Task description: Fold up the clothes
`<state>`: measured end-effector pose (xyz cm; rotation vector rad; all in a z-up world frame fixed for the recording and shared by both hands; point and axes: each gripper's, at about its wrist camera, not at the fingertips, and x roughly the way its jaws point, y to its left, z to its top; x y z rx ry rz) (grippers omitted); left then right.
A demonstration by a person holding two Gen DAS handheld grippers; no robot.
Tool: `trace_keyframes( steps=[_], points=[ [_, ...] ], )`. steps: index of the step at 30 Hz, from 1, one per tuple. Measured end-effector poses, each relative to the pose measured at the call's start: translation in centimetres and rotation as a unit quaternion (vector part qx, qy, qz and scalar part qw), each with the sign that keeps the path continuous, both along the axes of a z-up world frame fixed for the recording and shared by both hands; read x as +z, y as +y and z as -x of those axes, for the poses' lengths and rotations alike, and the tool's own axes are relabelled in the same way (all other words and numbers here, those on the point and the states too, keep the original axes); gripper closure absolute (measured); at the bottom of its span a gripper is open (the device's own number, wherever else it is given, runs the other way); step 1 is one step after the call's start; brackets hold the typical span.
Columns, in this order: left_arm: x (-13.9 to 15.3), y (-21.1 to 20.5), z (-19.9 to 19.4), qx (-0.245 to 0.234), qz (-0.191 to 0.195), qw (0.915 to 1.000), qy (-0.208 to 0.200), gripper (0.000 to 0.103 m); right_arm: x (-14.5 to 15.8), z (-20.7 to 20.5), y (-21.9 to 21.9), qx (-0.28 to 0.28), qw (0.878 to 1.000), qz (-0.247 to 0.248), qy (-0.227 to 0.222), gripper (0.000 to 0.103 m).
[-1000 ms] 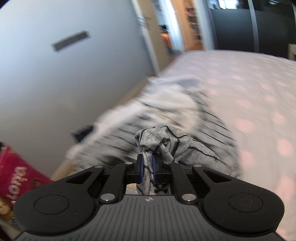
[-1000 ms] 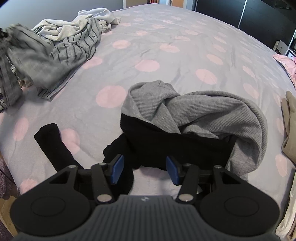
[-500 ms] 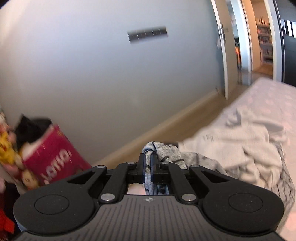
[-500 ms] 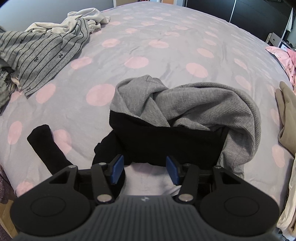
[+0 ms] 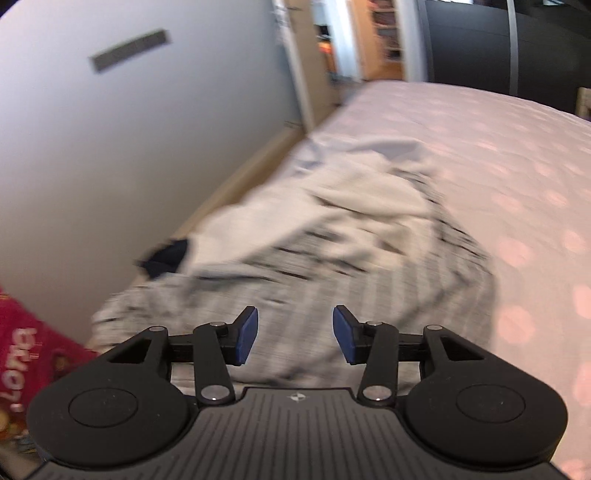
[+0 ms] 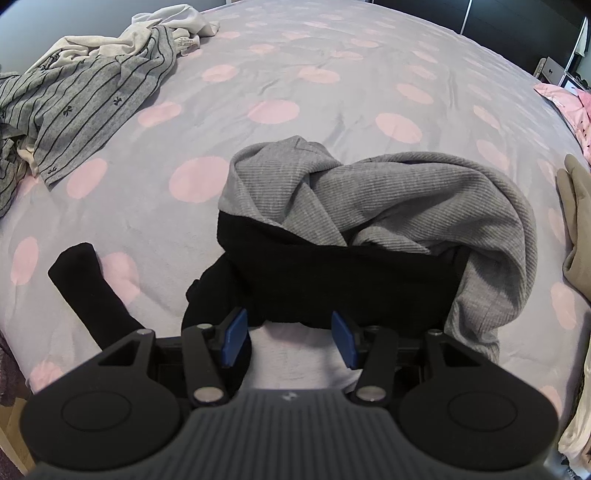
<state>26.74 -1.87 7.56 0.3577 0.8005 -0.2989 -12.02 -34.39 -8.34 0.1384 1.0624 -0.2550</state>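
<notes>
Grey ribbed knit bunched on top of a black garment (image 6: 343, 280), that's the heap sitting right in front of the right tool (image 6: 288, 341), near the close edge of the bed (image 6: 332, 122) with its lilac cover and pink dots. The grey ribbed top (image 6: 406, 206) is crumpled and twisted over itself, nothing flat or squared about it, and the black piece pokes out under it toward the tool. A separate black sock (image 6: 88, 291) lies just left of that heap, apart from it. Further out, up at the left corner of the bed, there's a second pile: a grey striped garment (image 6: 85, 99) tangled with something white (image 6: 173, 18). The left tool (image 5: 295, 334) hangs over that same striped pile (image 5: 332, 266), though that view is badly motion-blurred so details are mush. Both tools have their blue pads spread wide with nothing between them. So as far as I can judge, nothing in view is folded; both piles are loose heaps, and this looks like a between-grabs moment. Whichever item goes next, it'll need pinching at an edge or corner and shaking or dragging out flat before any fold works, and the grey top tangled into the black piece probably needs separating.
</notes>
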Motion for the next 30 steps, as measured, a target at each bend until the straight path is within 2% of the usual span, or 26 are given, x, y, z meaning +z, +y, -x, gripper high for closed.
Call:
trace_keyframes(
  steps=[4, 8, 12, 16, 18, 21, 23, 24, 30],
  points=[
    [-3.6, -2.7, 1.0, -0.038, 0.014, 0.9969, 0.067, 0.055, 0.0, -0.1, 0.1, 0.003, 1.0, 0.0, 0.0, 0.049],
    [-8.7, -5.2, 2.2, -0.072, -0.017, 0.987, 0.142, 0.055, -0.2, -0.2, -0.1, 0.001, 1.0, -0.001, 0.002, 0.049],
    [-13.5, -5.9, 2.8, -0.054, -0.035, 0.9804, 0.186, 0.055, -0.2, -0.3, -0.1, -0.001, 1.0, -0.006, -0.001, 0.049],
    [-16.2, -5.8, 2.7, -0.034, -0.021, 0.9777, 0.206, 0.055, -0.8, 0.5, 0.1, -0.023, 1.0, -0.014, -0.003, 0.049],
    [-17.3, -5.9, 2.6, -0.025, -0.017, 0.9763, 0.214, 0.067, -1.5, 1.2, 0.4, -0.051, 0.998, -0.024, -0.005, 0.048],
    [-17.6, -6.5, 2.9, -0.024, -0.017, 0.9778, 0.208, 0.083, -3.2, 2.3, 1.1, -0.09, 0.995, -0.037, 0.0, 0.048],
    [-17.4, -7.3, 3.5, -0.027, -0.037, 0.9815, 0.186, 0.1, -4.1, 3.2, 1.5, -0.11, 0.993, -0.033, 0.007, 0.047],
    [-17.0, -7.5, 3.7, -0.028, -0.041, 0.9836, 0.173, 0.1, -4.5, 3.7, 1.5, -0.119, 0.992, -0.028, 0.01, 0.047],
    [-11.5, -7.5, 5.3, -0.013, -0.007, 0.9971, 0.074, 0.102, -5.0, 6.3, 0.1, -0.158, 0.987, -0.005, 0.025, 0.046]
  ],
)
